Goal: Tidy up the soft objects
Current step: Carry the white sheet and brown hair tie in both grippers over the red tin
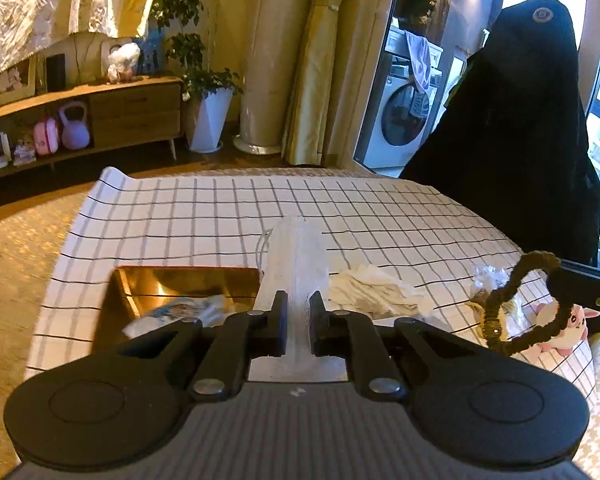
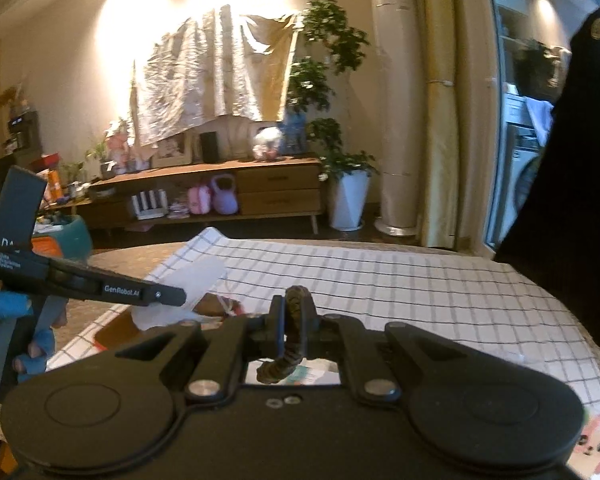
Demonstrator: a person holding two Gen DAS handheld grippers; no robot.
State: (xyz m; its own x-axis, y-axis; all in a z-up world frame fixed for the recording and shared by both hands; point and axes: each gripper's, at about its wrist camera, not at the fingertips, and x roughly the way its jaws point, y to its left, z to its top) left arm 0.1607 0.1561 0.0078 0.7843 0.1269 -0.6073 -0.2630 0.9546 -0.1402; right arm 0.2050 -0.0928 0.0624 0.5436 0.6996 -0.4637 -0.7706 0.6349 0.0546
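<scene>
Left gripper (image 1: pixel 299 322) has its jaws clenched on a white mesh sleeve (image 1: pixel 296 264), held up off the bench (image 1: pixel 204 216); the sleeve's long axis runs straight out from the jaws toward the far side. The gold tray (image 1: pixel 118 304) sits on the checked cloth just left of and below the sleeve, with a printed packet (image 1: pixel 180 310) already lying in it. So the drop target is a short shift left and down for the left gripper, which is clearly the nearer one. Right gripper (image 2: pixel 294 322) has its jaws clamped on a brown braided cord (image 2: pixel 290 344); in the left view the cord (image 1: pixel 516 304) loops up at the right, well apart from the tray. A crumpled white cloth (image 1: pixel 374 290) lies just right of the sleeve; a pink plush toy (image 1: pixel 568 328) sits at the near right edge. Judgement: sleeve goes in first, cord has to cross over after.
</scene>
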